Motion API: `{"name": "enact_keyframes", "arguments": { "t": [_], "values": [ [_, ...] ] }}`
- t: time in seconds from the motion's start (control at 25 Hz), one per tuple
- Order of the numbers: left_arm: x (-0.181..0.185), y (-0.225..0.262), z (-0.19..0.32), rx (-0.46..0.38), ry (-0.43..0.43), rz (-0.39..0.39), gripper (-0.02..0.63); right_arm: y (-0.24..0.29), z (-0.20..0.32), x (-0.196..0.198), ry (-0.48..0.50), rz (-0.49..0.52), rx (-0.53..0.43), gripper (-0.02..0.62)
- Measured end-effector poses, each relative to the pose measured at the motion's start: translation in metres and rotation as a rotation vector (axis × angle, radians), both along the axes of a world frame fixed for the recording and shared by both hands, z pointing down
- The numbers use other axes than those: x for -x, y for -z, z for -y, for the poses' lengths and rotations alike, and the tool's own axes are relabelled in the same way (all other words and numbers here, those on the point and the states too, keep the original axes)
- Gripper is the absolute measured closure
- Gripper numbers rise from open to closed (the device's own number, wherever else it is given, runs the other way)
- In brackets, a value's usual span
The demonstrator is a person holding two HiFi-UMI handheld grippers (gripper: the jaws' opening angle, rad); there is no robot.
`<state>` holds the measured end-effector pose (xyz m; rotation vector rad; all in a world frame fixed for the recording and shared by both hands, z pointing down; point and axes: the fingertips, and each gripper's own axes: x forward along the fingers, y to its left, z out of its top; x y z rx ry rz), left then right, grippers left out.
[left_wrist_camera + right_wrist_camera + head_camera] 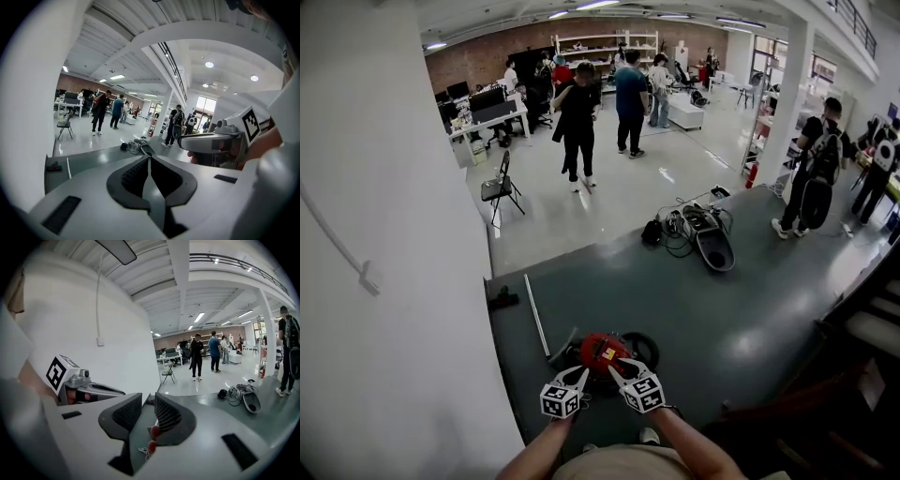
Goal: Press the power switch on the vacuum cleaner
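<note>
The right gripper (148,399) has its jaws partly apart and clamps nothing; low between them show red parts of the vacuum cleaner (605,351). The left gripper (149,159) has its jaws together, empty. The vacuum cleaner lies on the dark floor (722,319), just ahead of both.

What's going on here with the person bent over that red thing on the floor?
A person holds tongs in each hand just above a red vacuum cleaner on the dark grey floor. The left tongs are shut and empty; the right tongs stand partly open, gripping nothing. Neither seems to touch the vacuum yet, so nothing looks pressed so far.
</note>
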<state>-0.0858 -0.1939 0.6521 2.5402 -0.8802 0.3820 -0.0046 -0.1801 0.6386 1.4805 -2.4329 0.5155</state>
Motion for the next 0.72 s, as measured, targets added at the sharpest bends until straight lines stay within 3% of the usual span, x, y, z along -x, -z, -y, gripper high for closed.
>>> {"name": "enact_keyframes", "arguments": {
  "t": [0.12,0.24,0.4,0.72],
  "values": [
    [0.001,-0.004,-0.001,0.013,0.003,0.004,0.598,-0.002,-0.002,0.001,0.026,-0.111,-0.019,0.584],
    [0.001,-0.001,-0.009,0.012,-0.004,-0.002,0.598,0.003,-0.005,-0.004,-0.002,-0.154,-0.037,0.586],
    [0.0,0.001,-0.02,0.027,-0.009,-0.018,0.6,0.005,-0.012,-0.015,-0.038,-0.123,-0.028,0.588],
    [-0.024,0.013,-0.031,0.038,-0.017,-0.056,0.6,0.017,-0.024,-0.037,-0.012,-0.115,-0.046,0.588]
  ]
}}
